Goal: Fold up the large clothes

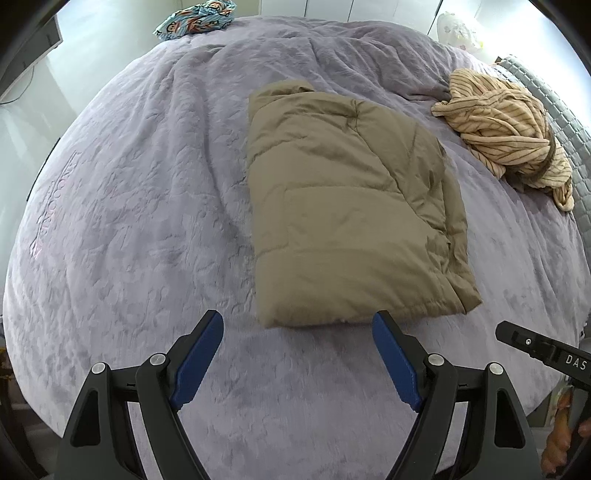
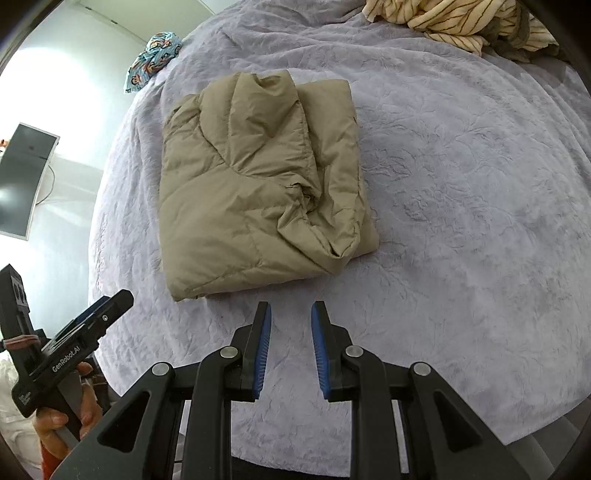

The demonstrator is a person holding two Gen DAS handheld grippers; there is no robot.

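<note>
A tan padded jacket (image 1: 351, 206) (image 2: 251, 192) lies folded into a thick rectangle on the lilac plush bedspread (image 1: 129, 184) (image 2: 461, 184). My left gripper (image 1: 297, 317) hovers just short of the jacket's near edge, wide open, with nothing between its blue pads. My right gripper (image 2: 291, 306) also hangs above the bedspread near the jacket's front edge. Its jaws stand a narrow gap apart and hold nothing. Each gripper shows at the edge of the other's view, and a hand holds the left one (image 2: 107, 314).
A crumpled beige striped garment (image 1: 509, 129) (image 2: 461, 22) lies at the bed's far right. A blue cartoon-print cloth (image 1: 195, 18) (image 2: 155, 59) sits at the far edge. A grey quilted pad (image 1: 565, 110) borders the right side. A monitor (image 2: 26, 177) stands beyond the bed.
</note>
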